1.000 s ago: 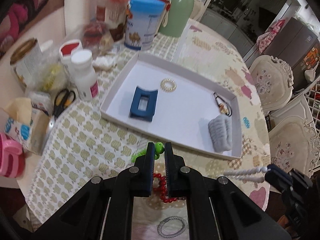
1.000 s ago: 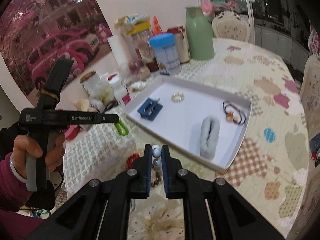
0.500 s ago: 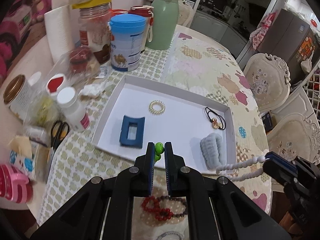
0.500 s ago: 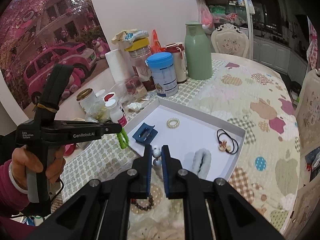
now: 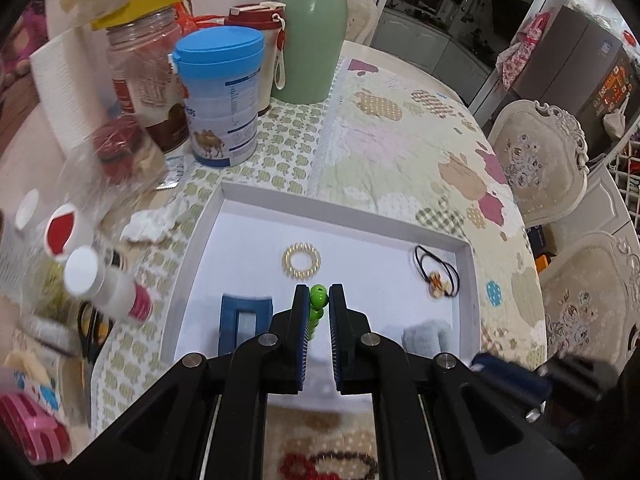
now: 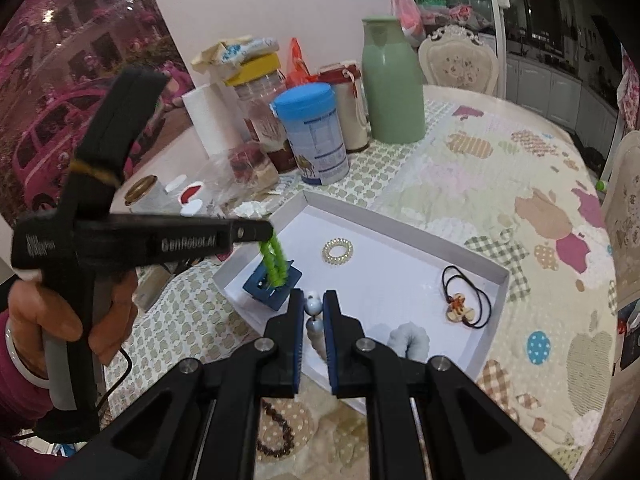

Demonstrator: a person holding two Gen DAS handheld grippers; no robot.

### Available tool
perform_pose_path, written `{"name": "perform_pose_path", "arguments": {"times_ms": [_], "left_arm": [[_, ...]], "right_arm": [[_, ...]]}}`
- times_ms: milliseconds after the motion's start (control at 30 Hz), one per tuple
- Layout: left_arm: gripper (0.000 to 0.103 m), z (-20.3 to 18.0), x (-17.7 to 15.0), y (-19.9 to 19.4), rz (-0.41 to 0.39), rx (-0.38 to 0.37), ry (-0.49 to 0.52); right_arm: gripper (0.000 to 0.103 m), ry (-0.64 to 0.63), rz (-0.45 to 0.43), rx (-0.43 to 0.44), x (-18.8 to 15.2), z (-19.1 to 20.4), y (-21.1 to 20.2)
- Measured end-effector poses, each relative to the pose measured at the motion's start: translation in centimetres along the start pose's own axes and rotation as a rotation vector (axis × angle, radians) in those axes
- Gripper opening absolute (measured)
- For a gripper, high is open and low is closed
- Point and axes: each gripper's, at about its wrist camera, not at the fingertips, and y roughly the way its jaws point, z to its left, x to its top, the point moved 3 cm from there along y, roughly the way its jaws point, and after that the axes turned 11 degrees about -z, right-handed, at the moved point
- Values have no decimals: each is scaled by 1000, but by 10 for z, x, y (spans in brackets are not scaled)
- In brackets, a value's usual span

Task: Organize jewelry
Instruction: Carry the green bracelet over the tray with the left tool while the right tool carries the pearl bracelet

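My left gripper [image 5: 319,298] is shut on a green bead bracelet [image 5: 318,300] and holds it above the white tray [image 5: 188,256]. In the right wrist view the left gripper [image 6: 264,236] shows with the green bracelet [image 6: 274,260] hanging over the blue hair clip [image 6: 272,286]. My right gripper [image 6: 312,304] is shut on a white pearl bracelet [image 6: 313,314] at the tray's near edge [image 6: 256,314]. In the tray lie the blue clip [image 5: 244,322], a pearl ring bracelet [image 5: 301,260], a black hair tie with a charm [image 5: 436,276] and a grey scrunchie [image 5: 426,336].
A dark and red bead bracelet [image 5: 332,466] lies on the tablecloth below my left gripper. Jars, a blue-lidded can [image 5: 220,96], a green flask [image 5: 316,32], bottles and scissors [image 5: 92,328] crowd the table's left and back. Chairs [image 5: 536,160] stand at the right.
Both grippers have risen and moved forward over the tray with their bracelets. The green bracelet now hangs above the blue clip.
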Motion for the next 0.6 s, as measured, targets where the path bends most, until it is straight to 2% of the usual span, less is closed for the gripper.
{"name": "perform_pose_path", "arguments": {"times_ms": [267, 400, 600], "left_arm": [[13, 26, 24, 54, 44, 20, -47], [13, 53, 23, 81, 79, 60, -94], [13, 77, 14, 99, 114, 99, -116]], "right_arm": [[9, 41, 60, -15, 2, -23, 51], [9, 32, 74, -69, 10, -44, 78], [9, 53, 70, -167, 24, -86, 108]]}}
